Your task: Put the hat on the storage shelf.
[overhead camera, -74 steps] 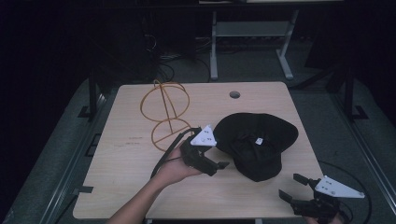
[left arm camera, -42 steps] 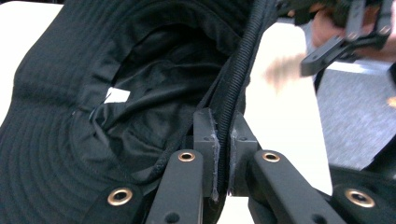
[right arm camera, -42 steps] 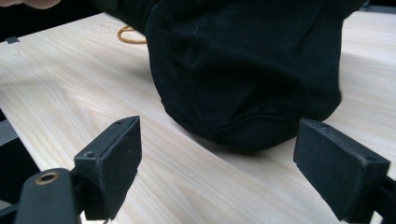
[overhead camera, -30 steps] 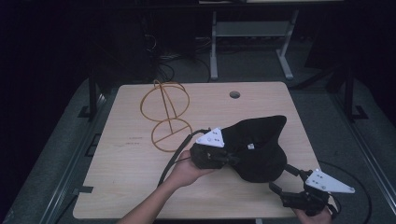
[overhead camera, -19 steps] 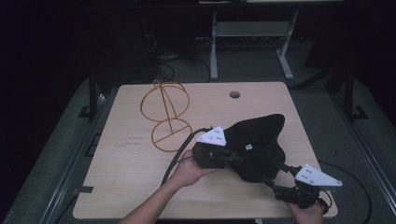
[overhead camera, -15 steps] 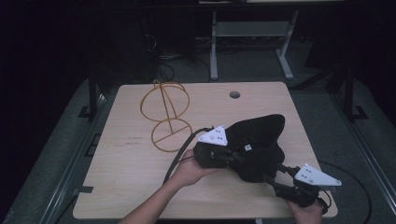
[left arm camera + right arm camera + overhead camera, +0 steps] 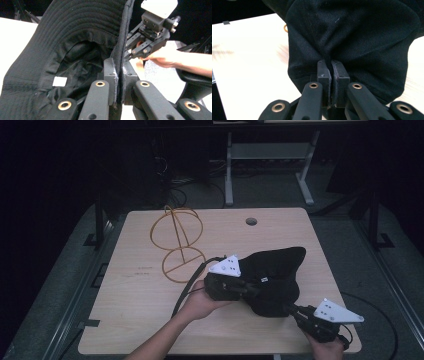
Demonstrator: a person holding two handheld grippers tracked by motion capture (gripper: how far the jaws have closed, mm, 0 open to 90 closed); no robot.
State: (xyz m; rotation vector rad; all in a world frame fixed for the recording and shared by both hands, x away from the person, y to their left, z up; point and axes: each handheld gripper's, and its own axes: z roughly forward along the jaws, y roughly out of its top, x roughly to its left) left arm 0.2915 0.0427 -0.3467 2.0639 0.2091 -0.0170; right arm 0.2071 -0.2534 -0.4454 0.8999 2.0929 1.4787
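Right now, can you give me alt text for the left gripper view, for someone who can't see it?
The left tool is clamped on the corded brim edge of a black bucket hat, whose dark lining and small white label face the camera. Behind the brim, at upper right, a hand holds the right tool close against the hat.

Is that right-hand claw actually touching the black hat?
Touching. The right gripper view shows the right gripper with its jaws shut on a fold of the black hat.

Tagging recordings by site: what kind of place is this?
Probably a lab or workshop recording bay: a bare wooden table with a cable hole, dark surroundings, cables on the floor, and a metal stand behind.
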